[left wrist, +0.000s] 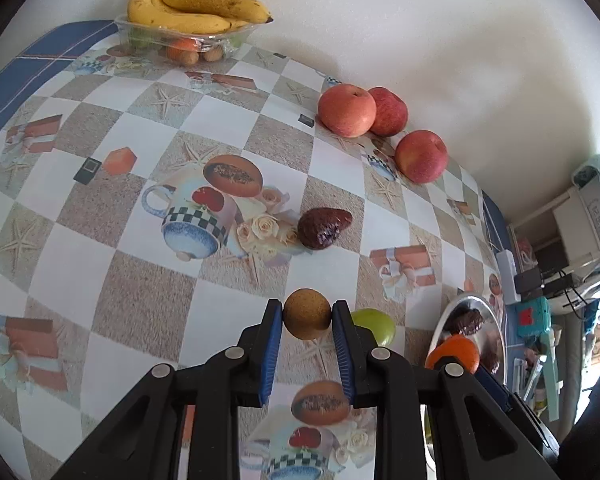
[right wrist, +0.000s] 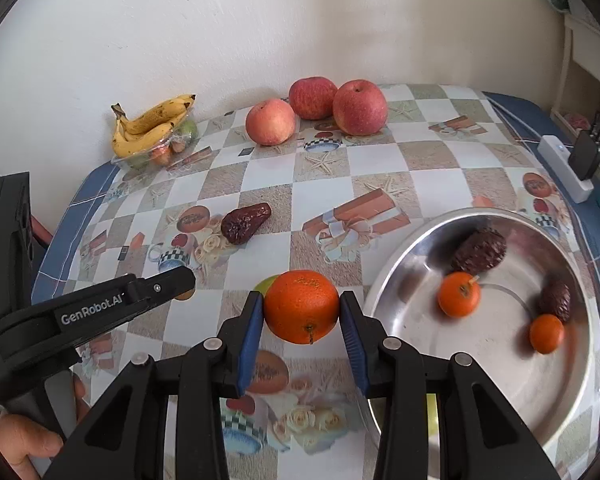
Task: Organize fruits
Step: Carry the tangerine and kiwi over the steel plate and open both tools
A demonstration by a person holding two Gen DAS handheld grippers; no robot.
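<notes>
While the orange (right wrist: 301, 306) is sitting between the blue pads of the right gripper (right wrist: 302, 312), both pads touching its sides and so clamped on it just beside the near-left rim of the steel bowl (right wrist: 384, 280), the sorting is looking partly done. The bowl, standing at the table's right edge, is already holding two small oranges (right wrist: 459, 294) and two dark wrinkled dates (right wrist: 478, 250). The left gripper (left wrist: 307, 316) is likewise clamping a small round brown fruit (left wrist: 307, 313) between its pads, near the table's front edge; whether it is lifted or resting on the cloth I cannot tell. A green fruit (left wrist: 374, 325) is lying just beside it, between the two grippers. Another dark date (right wrist: 245, 221) is lying loose toward the middle of the table (right wrist: 380, 156), and three apples (right wrist: 359, 107) are resting at the far edge against the wall. A bunch of bananas (right wrist: 150, 124) is lying on a clear tray (left wrist: 188, 38) of other fruit at the far-left corner. Judging by this, the two held fruits are likely heading for the bowl next, with the green fruit, the loose date and perhaps the apples left to gather.
</notes>
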